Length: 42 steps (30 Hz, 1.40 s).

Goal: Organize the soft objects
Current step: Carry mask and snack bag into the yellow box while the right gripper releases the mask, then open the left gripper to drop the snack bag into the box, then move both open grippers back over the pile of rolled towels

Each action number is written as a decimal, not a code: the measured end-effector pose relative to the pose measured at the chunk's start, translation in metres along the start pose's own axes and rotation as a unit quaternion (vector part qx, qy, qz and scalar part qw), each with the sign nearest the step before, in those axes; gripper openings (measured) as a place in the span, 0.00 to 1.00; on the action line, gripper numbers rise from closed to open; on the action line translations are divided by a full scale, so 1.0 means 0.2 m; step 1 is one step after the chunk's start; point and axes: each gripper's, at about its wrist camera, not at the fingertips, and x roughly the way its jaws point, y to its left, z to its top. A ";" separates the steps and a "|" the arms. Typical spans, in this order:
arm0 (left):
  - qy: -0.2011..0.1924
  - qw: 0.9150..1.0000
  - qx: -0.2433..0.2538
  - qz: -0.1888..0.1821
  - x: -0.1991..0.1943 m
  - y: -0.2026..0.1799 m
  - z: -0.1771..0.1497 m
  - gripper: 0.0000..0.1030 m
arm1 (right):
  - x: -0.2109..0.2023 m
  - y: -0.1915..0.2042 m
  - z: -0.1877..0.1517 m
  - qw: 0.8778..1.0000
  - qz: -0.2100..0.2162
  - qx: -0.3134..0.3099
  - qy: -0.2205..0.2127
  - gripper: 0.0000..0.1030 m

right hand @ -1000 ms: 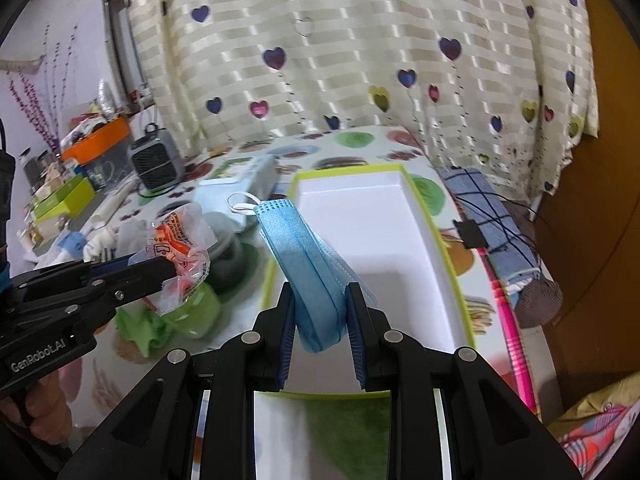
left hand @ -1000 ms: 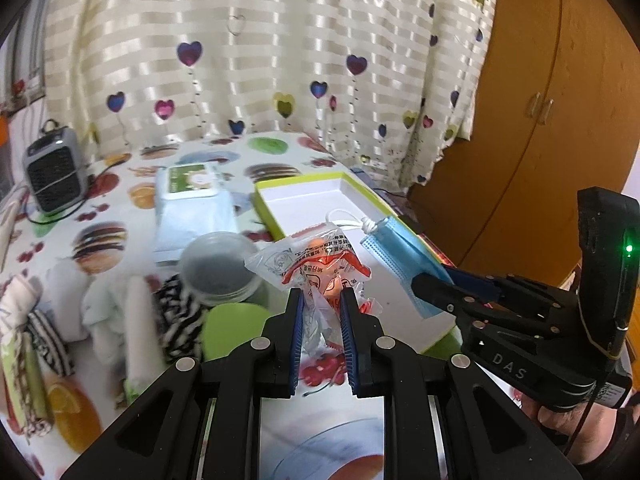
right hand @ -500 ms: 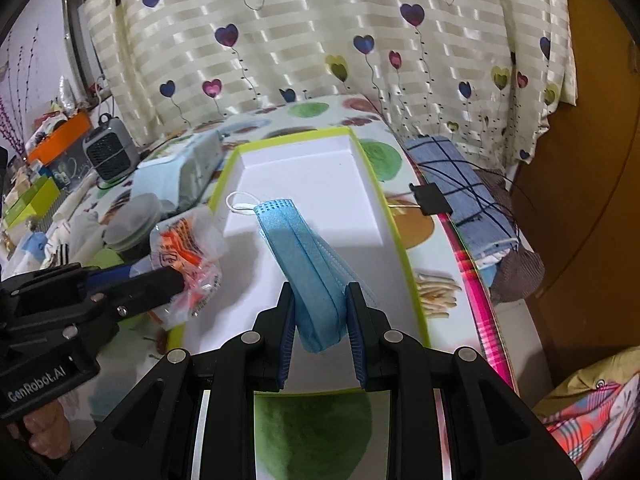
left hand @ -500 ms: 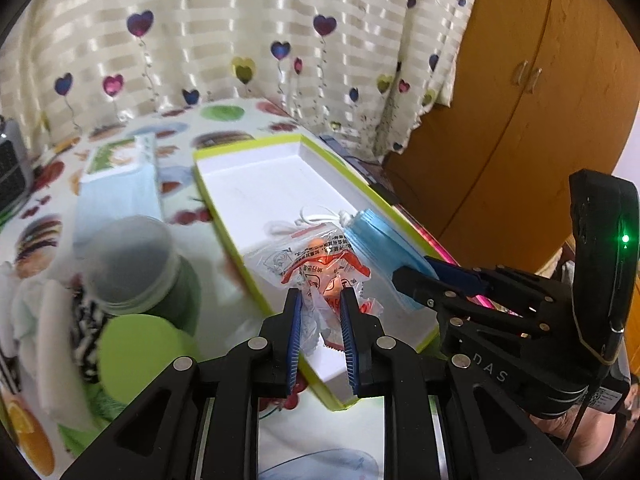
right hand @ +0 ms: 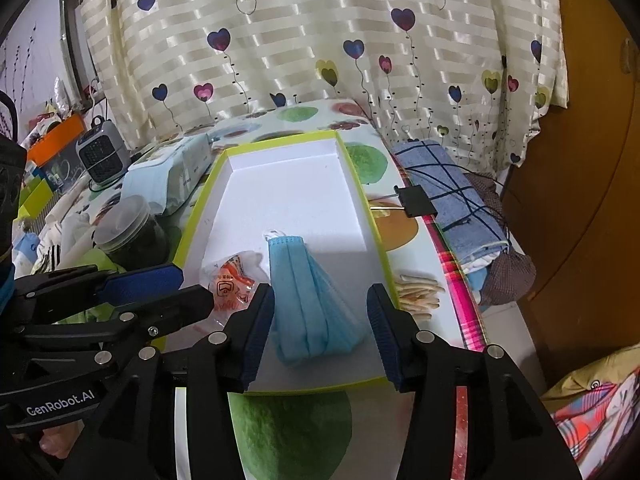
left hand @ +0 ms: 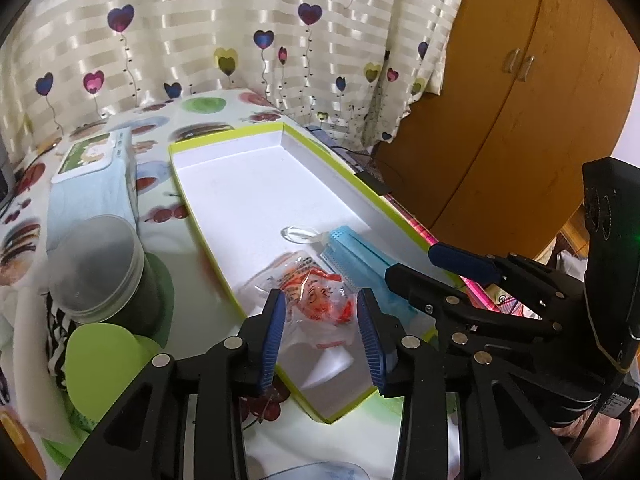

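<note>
A white tray with a lime-green rim (left hand: 256,130) (right hand: 362,196) lies on the patterned table. A clear plastic packet with orange print (left hand: 314,296) (right hand: 230,280) lies in the tray's near end, between the fingers of my open left gripper (left hand: 320,330). A folded blue face mask (right hand: 312,308) (left hand: 356,258) lies beside it in the tray, between the fingers of my open right gripper (right hand: 320,320). The right gripper also shows in the left wrist view (left hand: 432,264), and the left gripper in the right wrist view (right hand: 172,284). Neither gripper holds anything.
Left of the tray stand a clear-lidded jar (left hand: 100,264) (right hand: 132,228), a wet-wipes pack (left hand: 92,172) (right hand: 168,176), green lids (left hand: 104,360) and rolled cloths. A small grey heater (right hand: 100,154) stands at the back. Folded blue cloth (right hand: 452,192) lies right of the tray. A wooden wardrobe (left hand: 520,100) stands to the right.
Both grippers have opened. The packet and the blue mask were let go and now lie in the tray's near end.
</note>
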 end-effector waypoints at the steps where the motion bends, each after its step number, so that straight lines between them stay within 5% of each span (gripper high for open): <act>1: -0.002 1.000 0.001 0.001 -0.01 0.00 0.00 0.35 | -0.02 0.00 0.00 1.000 -0.001 -0.002 -0.003 0.48; 25: -0.068 0.996 -0.030 0.050 -0.53 0.07 -0.15 0.35 | -0.33 0.34 -0.01 0.997 0.040 -0.062 -0.027 0.48; 42: -0.082 0.990 -0.069 0.093 -0.72 0.26 -0.31 0.35 | -0.35 0.61 -0.08 0.991 0.081 -0.104 -0.021 0.48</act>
